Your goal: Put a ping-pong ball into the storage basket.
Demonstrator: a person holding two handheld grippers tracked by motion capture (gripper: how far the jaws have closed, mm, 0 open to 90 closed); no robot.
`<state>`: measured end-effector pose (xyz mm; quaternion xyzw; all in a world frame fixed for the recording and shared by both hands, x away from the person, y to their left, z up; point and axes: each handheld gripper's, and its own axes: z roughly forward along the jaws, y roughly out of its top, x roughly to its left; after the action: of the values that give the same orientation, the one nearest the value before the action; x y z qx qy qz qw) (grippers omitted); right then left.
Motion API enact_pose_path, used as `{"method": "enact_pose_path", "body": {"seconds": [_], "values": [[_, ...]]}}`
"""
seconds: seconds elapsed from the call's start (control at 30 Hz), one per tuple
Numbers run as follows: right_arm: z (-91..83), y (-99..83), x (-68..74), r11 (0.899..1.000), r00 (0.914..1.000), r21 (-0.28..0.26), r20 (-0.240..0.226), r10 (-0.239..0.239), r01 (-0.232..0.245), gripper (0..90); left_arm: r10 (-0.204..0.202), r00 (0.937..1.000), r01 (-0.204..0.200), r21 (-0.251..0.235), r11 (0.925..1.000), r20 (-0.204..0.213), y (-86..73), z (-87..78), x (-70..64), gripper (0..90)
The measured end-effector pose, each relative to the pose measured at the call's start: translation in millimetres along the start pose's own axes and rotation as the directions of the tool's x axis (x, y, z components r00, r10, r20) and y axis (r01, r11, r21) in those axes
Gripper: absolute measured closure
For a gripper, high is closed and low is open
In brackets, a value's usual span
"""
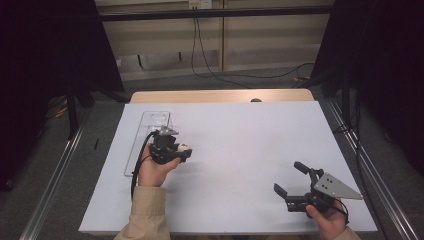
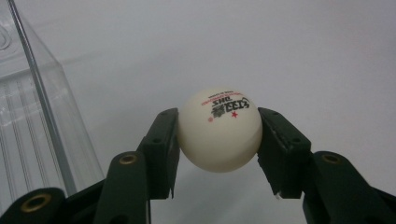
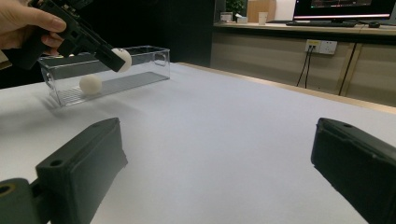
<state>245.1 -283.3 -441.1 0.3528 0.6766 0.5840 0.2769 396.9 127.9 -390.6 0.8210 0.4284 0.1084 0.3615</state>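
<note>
White table, left gripper pinching a ping-pong ball beside the clear box; right gripper sits spread wide. Smooth round ball could easily squirt out and roll off if the squeeze slackens.

Table tennis ball: smooth matt white plastic, red and black print. Left hand-held gripper: matt black plastic jaws with brass-looking inserts. Right hand-held gripper: same matt black plastic, bare grey metal plate on top. Tray: clear glossy plastic with a ribbed floor; second ball inside, same matt white. Worktop: matt white sheet, pale wood edge. Sleeve: beige cloth.
</note>
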Motion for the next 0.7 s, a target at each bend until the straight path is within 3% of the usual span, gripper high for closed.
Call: {"method": "enact_pose_path", "body": {"seconds": [0.37, 0.5, 0.57, 0.7], "values": [[0.1, 0.0, 0.0, 1.000, 1.0000, 0.001, 0.000, 0.000, 0.000, 1.8, 0.001, 0.9999, -0.001, -0.001, 1.0000, -0.012, -0.7, -4.2, 5.3, 51.1], [0.1, -0.1, 0.3, 1.000, 1.0000, 0.003, -0.001, 0.000, 0.000, 1.8, -0.016, 0.9998, 0.016, -0.011, 0.9998, -0.013, -1.0, -5.0, 5.4, 51.1], [0.2, -0.1, 0.4, 1.000, 1.0000, 0.002, 0.000, 0.003, -0.003, 1.8, 0.002, 0.9999, -0.003, -0.001, 1.0000, -0.014, -0.8, -6.3, 6.7, 51.1], [0.1, 0.0, 0.3, 1.000, 1.0000, 0.000, 0.001, 0.001, -0.001, 1.8, 0.002, 0.9997, -0.002, -0.002, 1.0000, -0.022, -0.9, -7.0, 7.7, 51.1]]}}
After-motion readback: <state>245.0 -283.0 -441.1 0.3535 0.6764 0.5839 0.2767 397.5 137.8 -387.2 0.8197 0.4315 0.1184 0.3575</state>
